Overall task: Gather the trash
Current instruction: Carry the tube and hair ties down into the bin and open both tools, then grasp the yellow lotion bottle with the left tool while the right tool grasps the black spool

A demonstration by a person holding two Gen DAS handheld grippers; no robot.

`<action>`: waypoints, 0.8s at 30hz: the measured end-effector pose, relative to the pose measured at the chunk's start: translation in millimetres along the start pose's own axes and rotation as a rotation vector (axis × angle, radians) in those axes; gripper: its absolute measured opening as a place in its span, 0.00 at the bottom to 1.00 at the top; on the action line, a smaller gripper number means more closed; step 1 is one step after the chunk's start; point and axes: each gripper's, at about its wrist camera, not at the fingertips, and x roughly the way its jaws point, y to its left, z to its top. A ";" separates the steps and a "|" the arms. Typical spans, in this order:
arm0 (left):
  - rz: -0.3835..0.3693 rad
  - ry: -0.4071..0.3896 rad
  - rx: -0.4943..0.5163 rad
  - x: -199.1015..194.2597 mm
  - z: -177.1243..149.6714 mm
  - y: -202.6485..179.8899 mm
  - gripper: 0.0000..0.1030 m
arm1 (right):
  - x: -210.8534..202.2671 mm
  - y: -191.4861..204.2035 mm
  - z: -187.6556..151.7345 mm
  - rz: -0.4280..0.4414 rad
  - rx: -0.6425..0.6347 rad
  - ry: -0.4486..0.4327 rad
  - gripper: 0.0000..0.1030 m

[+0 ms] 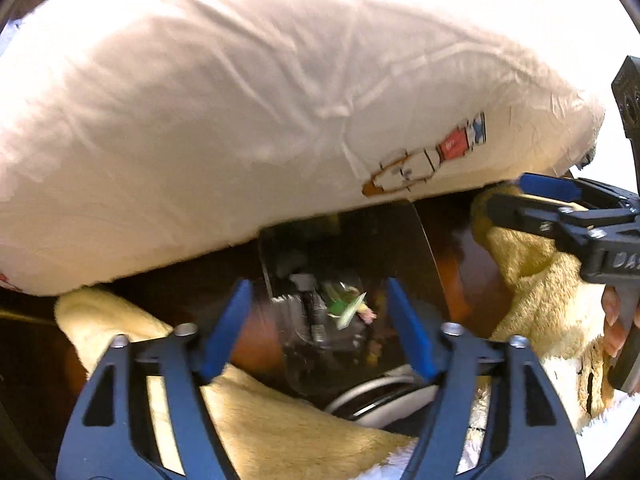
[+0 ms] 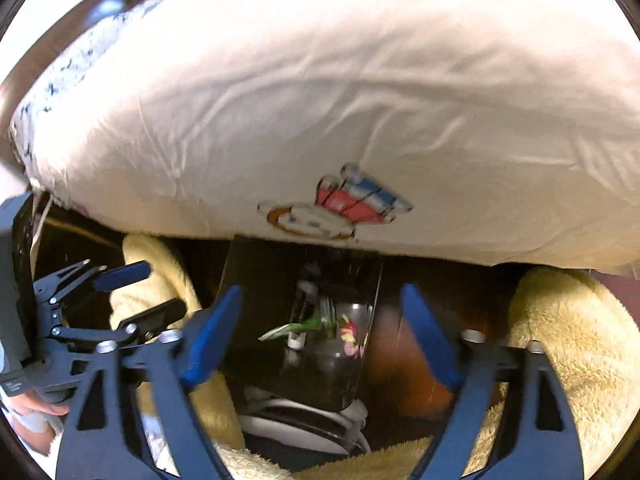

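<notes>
A dark trash bag (image 1: 404, 248) lies open under a white pillow (image 1: 240, 120), with wrappers (image 1: 344, 304) inside; it also shows in the right wrist view (image 2: 280, 280) with a green wrapper (image 2: 288, 328). My left gripper (image 1: 320, 328) is open and empty, its blue fingers on either side of the bag's mouth. My right gripper (image 2: 320, 332) is open and empty, also framing the bag. The right gripper also shows in the left wrist view (image 1: 520, 196) by a yellow towel, and the left gripper shows in the right wrist view (image 2: 148, 292).
The pillow (image 2: 320, 100) with a cartoon print overhangs the bag. Yellow fluffy towels (image 1: 536, 280) (image 2: 580, 340) lie on both sides and in front. A white cable or ring (image 2: 300, 420) lies below the bag on dark wood.
</notes>
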 end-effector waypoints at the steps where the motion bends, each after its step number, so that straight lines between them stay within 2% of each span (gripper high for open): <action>1: 0.014 -0.020 0.000 -6.9 2.0 1.4 0.78 | -4.6 -2.1 1.9 -0.002 0.006 -0.015 0.90; 5: 0.034 -0.082 -0.014 -32.6 12.2 12.3 0.87 | -29.2 -5.2 12.0 -0.028 0.000 -0.079 0.91; 13: 0.047 -0.219 -0.009 -83.5 40.8 28.9 0.91 | -71.4 -0.6 49.7 -0.093 -0.082 -0.228 0.91; 18: 0.111 -0.312 -0.007 -104.7 70.4 33.9 0.92 | -78.7 -2.6 92.6 -0.098 -0.116 -0.313 0.91; 22: 0.156 -0.376 -0.007 -111.8 102.6 36.8 0.92 | -70.7 -3.4 134.4 -0.069 -0.110 -0.339 0.90; 24: 0.188 -0.409 0.003 -115.9 115.4 37.2 0.92 | -67.4 -2.1 154.6 -0.063 -0.117 -0.342 0.83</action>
